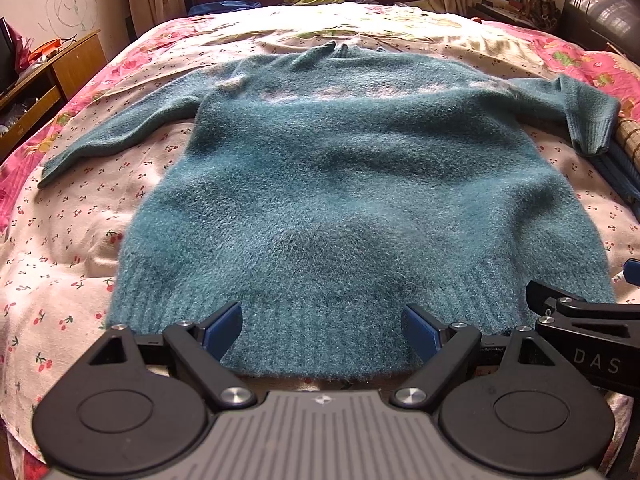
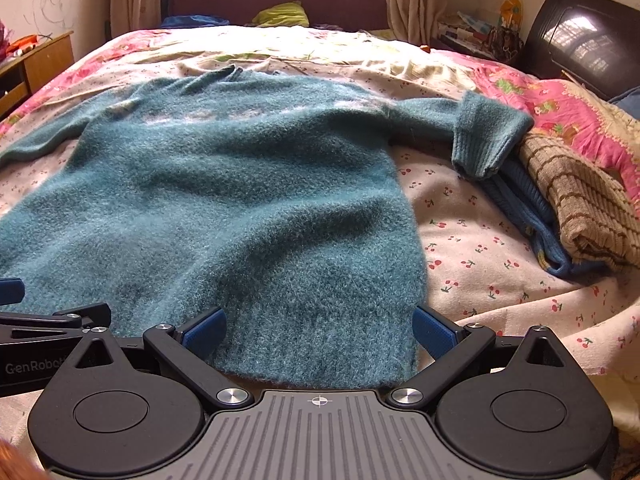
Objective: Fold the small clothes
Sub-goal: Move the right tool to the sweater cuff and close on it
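Observation:
A fuzzy teal sweater [image 1: 320, 168] lies spread flat on the bed, collar at the far end and hem nearest me. Its left sleeve [image 1: 120, 128] stretches out straight; the right sleeve [image 2: 480, 136] is doubled back at the cuff. My left gripper [image 1: 322, 326] stands open over the middle of the hem, blue pads on either side of the ribbing, nothing pinched. My right gripper [image 2: 318, 330] is open as well, over the hem's right corner [image 2: 400, 360]. Each gripper shows at the edge of the other's view.
The bed [image 1: 60, 248] wears a cherry-print sheet over a pink floral quilt [image 2: 560, 100]. A folded brown checked garment [image 2: 584, 204] and a blue one [image 2: 532, 220] are stacked at the right. A wooden desk [image 1: 40, 84] stands left, a dark headboard [image 2: 580, 36] far right.

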Demonstrator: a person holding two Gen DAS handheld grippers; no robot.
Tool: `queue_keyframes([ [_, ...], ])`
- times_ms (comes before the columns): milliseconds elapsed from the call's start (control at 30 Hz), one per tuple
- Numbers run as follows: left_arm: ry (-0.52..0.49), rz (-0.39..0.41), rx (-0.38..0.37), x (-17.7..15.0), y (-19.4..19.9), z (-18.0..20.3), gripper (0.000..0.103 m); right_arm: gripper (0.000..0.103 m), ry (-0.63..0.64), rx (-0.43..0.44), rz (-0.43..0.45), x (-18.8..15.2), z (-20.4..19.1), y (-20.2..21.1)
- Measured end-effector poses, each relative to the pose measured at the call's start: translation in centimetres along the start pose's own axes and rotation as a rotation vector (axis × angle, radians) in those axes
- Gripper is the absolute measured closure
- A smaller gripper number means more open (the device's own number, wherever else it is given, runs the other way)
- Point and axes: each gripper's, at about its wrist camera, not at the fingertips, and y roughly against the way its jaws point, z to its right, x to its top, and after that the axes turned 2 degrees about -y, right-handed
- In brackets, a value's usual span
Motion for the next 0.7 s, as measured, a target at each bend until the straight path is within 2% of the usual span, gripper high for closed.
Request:
queue_keyframes([
  [333,0.021,0.016,-0.008,-0.2,0.3,-0.7,0.008,0.003,0.044,-0.038,0.032,0.6,-0.8,0.6],
  [533,0.025,0.04,-0.01,0.2,0.9,-0.9,0.008,0.003,0.029,-0.006,0.052,1.2,-0.6,1.1],
  [700,0.024,0.073,-0.015,1.7,1.4,-1.1,0.008,0.004,-0.002,0.049,0.072,2.7,0.1,0.9],
])
